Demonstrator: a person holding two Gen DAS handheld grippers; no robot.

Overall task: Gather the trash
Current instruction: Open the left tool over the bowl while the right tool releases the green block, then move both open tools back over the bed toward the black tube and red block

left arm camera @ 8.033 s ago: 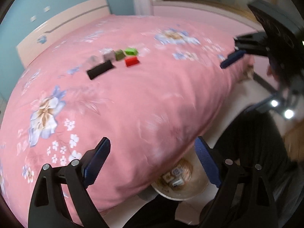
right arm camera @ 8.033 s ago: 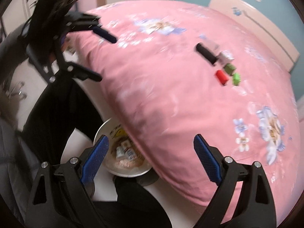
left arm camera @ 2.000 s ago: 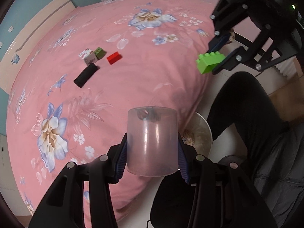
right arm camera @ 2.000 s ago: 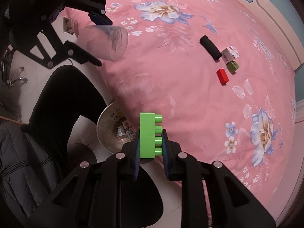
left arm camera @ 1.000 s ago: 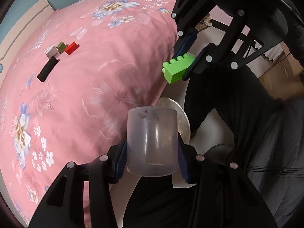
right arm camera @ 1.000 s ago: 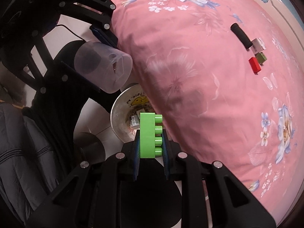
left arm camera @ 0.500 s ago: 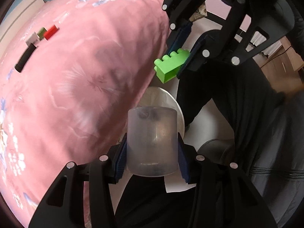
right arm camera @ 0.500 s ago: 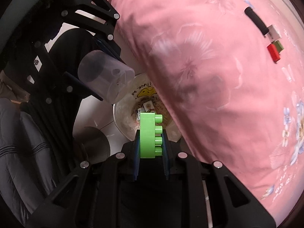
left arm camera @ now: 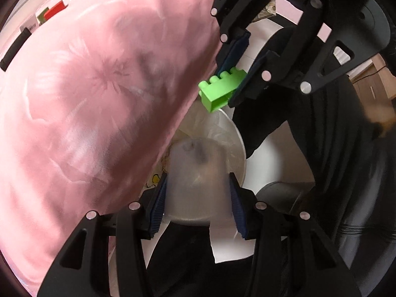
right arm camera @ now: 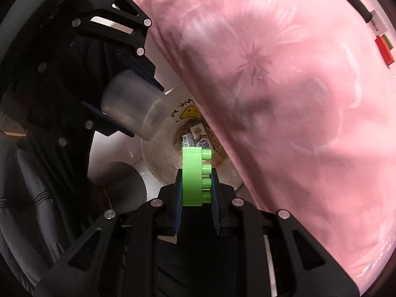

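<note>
The bed (left arm camera: 94,104), covered in a pink flowered quilt (right arm camera: 284,86), fills most of both views and bulges over the floor at its edge. A person's dark trouser leg (left arm camera: 321,173) and a dark padded jacket (right arm camera: 27,198) take up the other side.

On the floor just beside the bed stands a round white bin (right arm camera: 158,163) lined with a clear bag, partly tucked under the overhang of the quilt. Its inner wall bears a yellow cartoon figure (right arm camera: 189,111), and printed wrappers (right arm camera: 198,138) lie at the bottom.

The left tool (left arm camera: 198,198) is closed on a clear plastic cup (left arm camera: 198,173), its blue pads (left arm camera: 158,205) pressing the cup's sides. The cup hangs over the bin's mouth with its base pointing down toward the bin; in the right wrist view it lies tilted at the bin's rim (right arm camera: 128,104).

The right tool (right arm camera: 196,193) grips a green building brick (right arm camera: 195,178) between narrow jaws, studs facing sideways, directly above the bin's opening. From the left wrist view the same brick (left arm camera: 220,89) sits over the far rim of the bin, close to the quilt's edge.

Far back on the quilt lie a black cylinder (right arm camera: 351,0), a small white box (right arm camera: 377,22), a dark green block (right arm camera: 388,40) and a red block (right arm camera: 384,52), grouped close together and well apart from the bin.
</note>
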